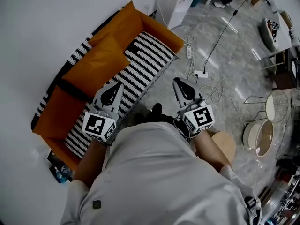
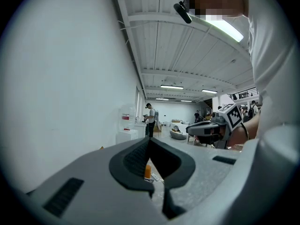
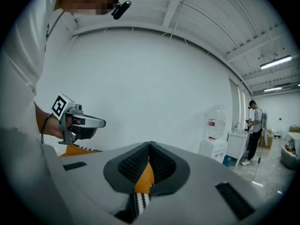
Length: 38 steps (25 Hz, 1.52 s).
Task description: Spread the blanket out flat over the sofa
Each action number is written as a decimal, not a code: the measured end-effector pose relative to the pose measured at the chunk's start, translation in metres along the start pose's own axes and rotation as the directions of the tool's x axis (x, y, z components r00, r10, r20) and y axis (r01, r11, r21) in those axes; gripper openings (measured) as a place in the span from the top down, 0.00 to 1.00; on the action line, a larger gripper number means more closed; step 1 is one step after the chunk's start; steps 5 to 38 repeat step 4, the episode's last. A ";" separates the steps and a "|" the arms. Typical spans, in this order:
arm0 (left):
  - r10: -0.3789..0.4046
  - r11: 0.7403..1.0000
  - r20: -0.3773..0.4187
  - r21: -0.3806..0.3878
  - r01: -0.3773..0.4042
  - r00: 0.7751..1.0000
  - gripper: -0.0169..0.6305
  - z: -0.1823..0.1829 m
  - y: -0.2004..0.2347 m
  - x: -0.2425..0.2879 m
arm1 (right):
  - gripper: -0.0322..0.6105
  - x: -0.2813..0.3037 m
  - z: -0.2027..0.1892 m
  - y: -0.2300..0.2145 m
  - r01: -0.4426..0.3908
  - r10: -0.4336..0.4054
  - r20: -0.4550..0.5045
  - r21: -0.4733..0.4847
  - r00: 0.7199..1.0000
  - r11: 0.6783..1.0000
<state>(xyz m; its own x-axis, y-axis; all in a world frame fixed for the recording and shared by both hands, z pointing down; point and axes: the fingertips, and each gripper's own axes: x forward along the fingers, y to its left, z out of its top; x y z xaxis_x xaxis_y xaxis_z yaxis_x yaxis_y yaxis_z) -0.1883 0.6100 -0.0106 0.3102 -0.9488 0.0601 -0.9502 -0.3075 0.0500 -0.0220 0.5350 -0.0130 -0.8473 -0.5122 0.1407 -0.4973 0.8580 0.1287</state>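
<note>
Left tongs (image 1: pixel 119 85) and right tongs (image 1: pixel 177 80) are hanging shut, empty; I'm judging the blanket (image 1: pixel 140 62) at 11 o'clock spread over the sofa (image 1: pixel 119 27), needing only edge-smoothing.

A white power strip (image 1: pixel 201 73) lies on the marble floor (image 1: pixel 234 69) ahead of me, its cable (image 1: pixel 216 96) looping. A round wooden stool (image 1: pixel 224 144) stands nearer, with a white tub chair (image 1: pixel 258 136) beside it. A water dispenser (image 3: pixel 216 139) stands against the wall.

Bright even light, fisheye-warped dark edges
</note>
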 end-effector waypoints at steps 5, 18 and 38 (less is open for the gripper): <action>-0.003 1.000 0.001 0.002 0.003 1.000 0.96 0.000 -0.007 -0.002 | 0.91 -0.007 -0.001 0.002 0.000 0.000 0.000 0.001 1.000 1.000; -0.003 1.000 0.001 0.002 0.003 1.000 0.96 0.000 -0.007 -0.002 | 0.91 -0.007 -0.001 0.002 0.000 0.000 0.000 0.001 1.000 1.000; -0.003 1.000 0.001 0.002 0.003 1.000 0.96 0.000 -0.007 -0.002 | 0.91 -0.007 -0.001 0.002 0.000 0.000 0.000 0.001 1.000 1.000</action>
